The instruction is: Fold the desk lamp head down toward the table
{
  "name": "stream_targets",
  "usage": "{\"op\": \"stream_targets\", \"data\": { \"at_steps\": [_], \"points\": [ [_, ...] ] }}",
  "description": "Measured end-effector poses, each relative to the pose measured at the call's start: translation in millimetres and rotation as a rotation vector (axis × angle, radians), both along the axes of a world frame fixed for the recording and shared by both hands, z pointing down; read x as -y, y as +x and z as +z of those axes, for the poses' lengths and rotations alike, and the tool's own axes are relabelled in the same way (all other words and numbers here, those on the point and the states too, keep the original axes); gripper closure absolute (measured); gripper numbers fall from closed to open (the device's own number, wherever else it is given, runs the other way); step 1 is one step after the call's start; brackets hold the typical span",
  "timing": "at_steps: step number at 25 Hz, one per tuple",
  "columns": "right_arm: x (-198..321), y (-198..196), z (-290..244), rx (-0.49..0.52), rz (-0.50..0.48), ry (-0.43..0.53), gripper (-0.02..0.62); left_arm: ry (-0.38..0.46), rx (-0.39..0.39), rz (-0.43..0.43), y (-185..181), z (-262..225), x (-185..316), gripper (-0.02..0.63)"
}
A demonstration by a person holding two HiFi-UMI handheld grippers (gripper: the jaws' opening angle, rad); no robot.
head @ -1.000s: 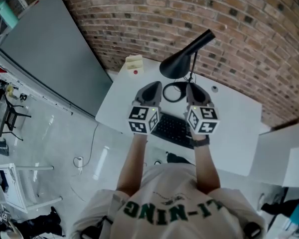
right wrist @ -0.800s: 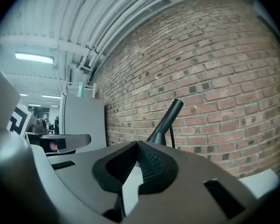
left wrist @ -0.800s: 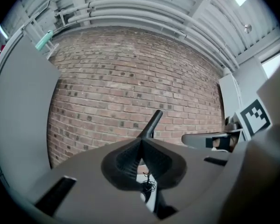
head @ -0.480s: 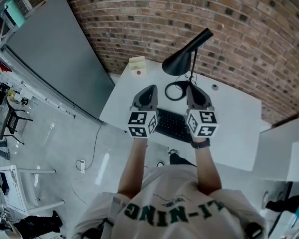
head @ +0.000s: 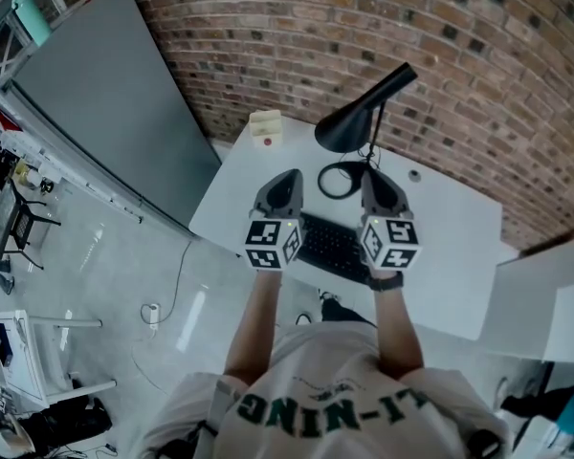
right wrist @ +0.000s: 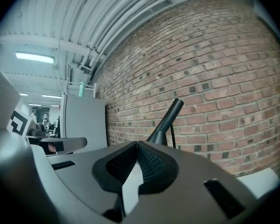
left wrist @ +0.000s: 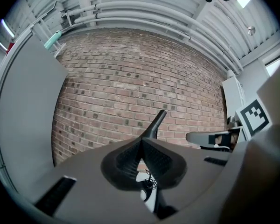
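Desk lamp head (head: pixel 344 130) is the thing to watch, and it sits beyond both of your tools. Nearest you are the left tongs (head: pixel 290 174) and the right tongs (head: pixel 371 173). You hold them side by side and about level over the black keyboard (head: pixel 330 247), each pressed fully shut with nothing between its jaws. Both tips stop short of the lamp and touch no part of it. Just past them the lamp's open ring base (head: pixel 337 180) lies flat on the white surface (head: pixel 440 228). A thin stem (head: pixel 375 134) rises from it and carries the black cone well above the surface. The cone's mouth tips downward and its stalk (head: pixel 394 76) points up toward the brick wall (head: pixel 478 65). I cannot tell whether the head could swing lower. The scene would suit tongs on their way to the cone, or tongs drawn back from a cone already tipped. If it has travel left, you will need contact on the cone or stalk and a downward sweep, while the light base stays put. By count there are two tongs, one keyboard, one lamp with one head, one small cream box (head: pixel 265 125) at the far left corner, and one small round item (head: pixel 412 173).
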State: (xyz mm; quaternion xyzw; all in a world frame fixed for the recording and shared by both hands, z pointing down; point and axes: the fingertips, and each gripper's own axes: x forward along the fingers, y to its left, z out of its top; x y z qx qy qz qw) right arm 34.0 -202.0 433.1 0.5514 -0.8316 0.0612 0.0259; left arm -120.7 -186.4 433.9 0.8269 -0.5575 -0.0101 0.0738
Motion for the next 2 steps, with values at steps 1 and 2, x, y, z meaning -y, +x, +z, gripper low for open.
{"op": "stream_targets", "data": {
  "at_steps": [1, 2],
  "points": [
    [3.4, 2.0, 1.3, 0.0, 0.002, -0.004, 0.591, -0.007, -0.006, 0.001, 1.0, 2.8, 2.3, 0.606],
    [6.9, 4.1, 2.5, 0.0, 0.004, -0.006, 0.591, -0.013, -0.011, 0.002, 2.2, 5.6, 4.6, 0.606]
  ]
}}
